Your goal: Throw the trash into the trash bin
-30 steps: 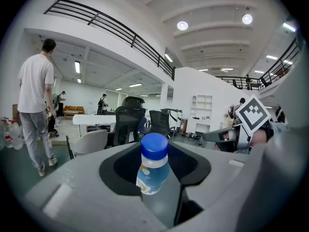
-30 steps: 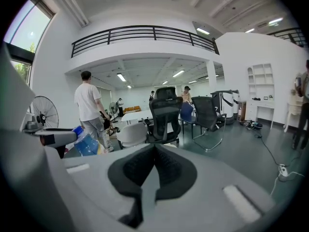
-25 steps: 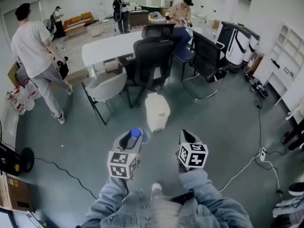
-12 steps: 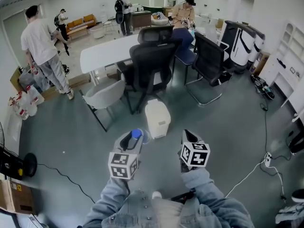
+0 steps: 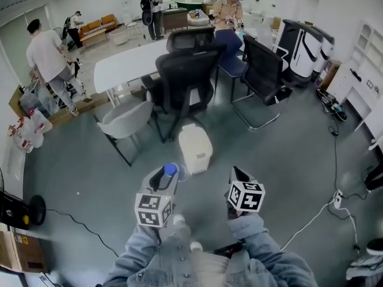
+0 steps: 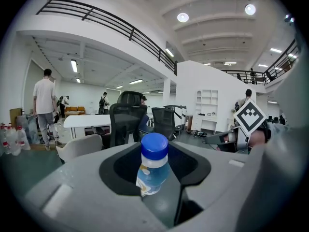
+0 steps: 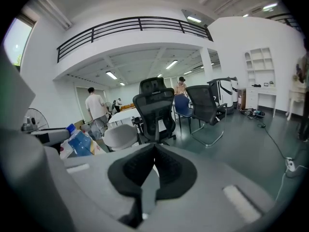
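A small clear bottle [image 6: 152, 170] with a blue cap stands between the jaws of my left gripper [image 6: 155, 151], which is shut on it. In the head view the bottle's cap [image 5: 171, 169] pokes out of the left gripper [image 5: 167, 176] low in the middle. The white lidded trash bin [image 5: 195, 149] stands on the grey floor just ahead of both grippers, lid down. To the right of the left one, my right gripper [image 5: 235, 172] holds nothing. Its dark pads meet at the tips in the right gripper view [image 7: 155, 148]. The bottle [image 7: 79, 142] also shows there at the left.
Black office chairs [image 5: 184, 79] and a grey shell chair [image 5: 127, 121] stand right behind the bin at a white table [image 5: 128, 64]. A person [image 5: 49, 61] walks at the far left; others stand further back. A white cable [image 5: 311, 220] and a black cable [image 5: 78, 215] lie on the floor.
Both grippers have been carried forward across the floor, the bottle still held. The person at the left has walked further away.
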### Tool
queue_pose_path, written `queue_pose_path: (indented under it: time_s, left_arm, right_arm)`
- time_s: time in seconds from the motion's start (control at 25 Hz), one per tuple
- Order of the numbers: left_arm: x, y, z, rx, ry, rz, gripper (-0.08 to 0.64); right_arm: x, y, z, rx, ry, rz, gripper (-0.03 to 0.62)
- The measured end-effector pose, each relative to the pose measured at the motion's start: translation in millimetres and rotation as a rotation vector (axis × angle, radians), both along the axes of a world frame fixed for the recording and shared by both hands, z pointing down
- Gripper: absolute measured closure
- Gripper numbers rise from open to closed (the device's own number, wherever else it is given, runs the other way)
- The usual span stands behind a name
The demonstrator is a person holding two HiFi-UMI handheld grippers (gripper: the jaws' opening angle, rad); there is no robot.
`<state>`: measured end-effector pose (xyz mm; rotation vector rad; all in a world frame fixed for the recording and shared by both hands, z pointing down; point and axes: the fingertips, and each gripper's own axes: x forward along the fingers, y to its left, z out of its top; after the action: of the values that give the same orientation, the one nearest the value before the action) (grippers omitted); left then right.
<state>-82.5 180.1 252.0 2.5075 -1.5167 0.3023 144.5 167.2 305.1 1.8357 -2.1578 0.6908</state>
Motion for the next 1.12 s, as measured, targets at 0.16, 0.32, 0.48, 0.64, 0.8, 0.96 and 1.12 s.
queue_pose_path:
  time_s: [0.16,0.32,0.48,0.64,0.8,0.96,1.12]
  left_arm:
    - [6.5,-30.7,10.8,-0.012,0.001,0.018,0.38]
    - [8.0,-73.8,11.3,-0.005,0.012,0.037,0.38]
    - [4.6,-119.0,4.8,0.004,0.02,0.055,0.38]
    - [-5.7,-166.9,-6.5,0.02,0.032,0.063,0.38]
    - [-20.2,-207.1,-14.0,0.03,0.045,0.064,0.38]
    - [-36.8,-244.4,-13.3,0.027,0.056,0.058,0.38]
    - [-53.7,-277.8,-8.8,0.018,0.068,0.05,0.38]
  right_arm:
    - [9.2,-22.4,12.5,-0.026,0.009,0.021,0.589]
    - [14.7,-58.4,11.4,-0.026,0.019,0.047,0.589]
    - [15.6,-97.9,0.2,-0.011,0.021,0.075,0.589]
    - [9.2,-140.6,-11.6,0.001,0.03,0.083,0.589]
    - [-2.9,-180.0,-19.5,0.004,0.037,0.083,0.589]
    - [-21.8,-220.9,-23.3,0.006,0.05,0.062,0.589]
    - [-42.0,-258.2,-22.5,0.003,0.06,0.036,0.589]
